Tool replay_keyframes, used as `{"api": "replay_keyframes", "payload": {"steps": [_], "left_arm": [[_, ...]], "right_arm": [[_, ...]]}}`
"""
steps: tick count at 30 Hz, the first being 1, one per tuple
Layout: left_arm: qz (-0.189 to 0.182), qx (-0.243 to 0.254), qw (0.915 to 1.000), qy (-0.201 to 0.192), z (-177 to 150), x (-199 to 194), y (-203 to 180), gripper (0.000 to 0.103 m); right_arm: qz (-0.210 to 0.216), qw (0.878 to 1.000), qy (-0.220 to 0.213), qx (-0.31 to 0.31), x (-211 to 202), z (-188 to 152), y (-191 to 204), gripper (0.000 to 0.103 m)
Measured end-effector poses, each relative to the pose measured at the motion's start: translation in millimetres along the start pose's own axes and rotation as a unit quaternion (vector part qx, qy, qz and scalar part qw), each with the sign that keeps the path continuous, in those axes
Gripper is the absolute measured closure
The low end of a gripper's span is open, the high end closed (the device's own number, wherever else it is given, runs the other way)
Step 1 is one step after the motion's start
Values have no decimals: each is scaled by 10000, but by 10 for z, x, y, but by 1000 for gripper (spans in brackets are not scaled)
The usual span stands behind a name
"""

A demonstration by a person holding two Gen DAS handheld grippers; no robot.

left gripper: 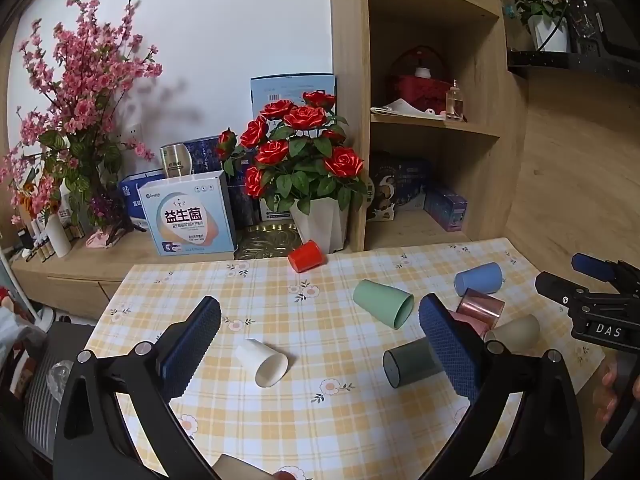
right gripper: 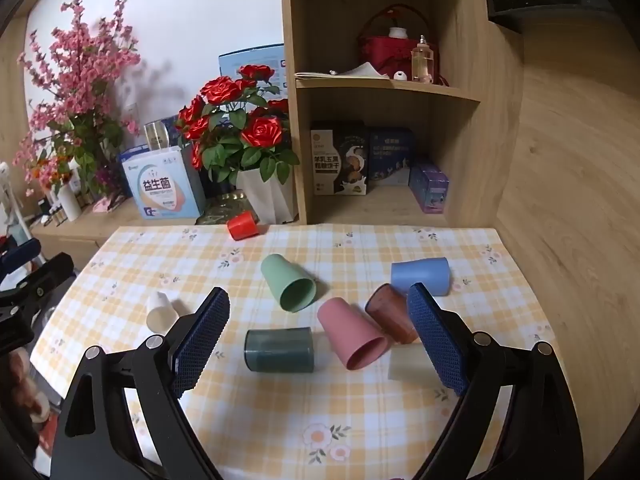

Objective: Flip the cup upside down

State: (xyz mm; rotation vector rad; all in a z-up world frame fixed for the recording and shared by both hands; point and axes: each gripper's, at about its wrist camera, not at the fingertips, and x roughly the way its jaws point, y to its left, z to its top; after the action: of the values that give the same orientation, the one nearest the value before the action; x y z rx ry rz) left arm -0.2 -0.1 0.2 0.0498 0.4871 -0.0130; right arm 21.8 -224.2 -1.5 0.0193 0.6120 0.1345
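Note:
Several cups lie on their sides on the yellow checked tablecloth (right gripper: 280, 420): a white cup (left gripper: 262, 362), a mint green cup (right gripper: 289, 282), a dark teal cup (right gripper: 279, 350), a pink cup (right gripper: 354, 334), a brown translucent cup (right gripper: 390, 316), a blue cup (right gripper: 420, 276), a red cup (right gripper: 242, 226) at the far edge and a cream cup (left gripper: 516, 334). My left gripper (left gripper: 320, 344) is open above the table, with the white cup between its fingers. My right gripper (right gripper: 318, 334) is open, with the teal and pink cups between its fingers.
A wooden shelf unit (right gripper: 384, 92) with boxes stands behind the table. A pot of red roses (right gripper: 240, 136), a white box (left gripper: 188, 216) and pink blossoms (left gripper: 84, 92) stand on the low cabinet at the back. The right gripper's body (left gripper: 600, 308) shows in the left wrist view.

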Motion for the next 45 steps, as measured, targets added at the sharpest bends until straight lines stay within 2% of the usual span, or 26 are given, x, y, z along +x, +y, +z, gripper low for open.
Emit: {"api": "replay_keyframes", "payload": {"steps": [45], "left_arm": [[-121,-137,9998,-83,102,-80,31,6]], "right_arm": [[-98,9998,-167,68,-67,57,-49,16]]}}
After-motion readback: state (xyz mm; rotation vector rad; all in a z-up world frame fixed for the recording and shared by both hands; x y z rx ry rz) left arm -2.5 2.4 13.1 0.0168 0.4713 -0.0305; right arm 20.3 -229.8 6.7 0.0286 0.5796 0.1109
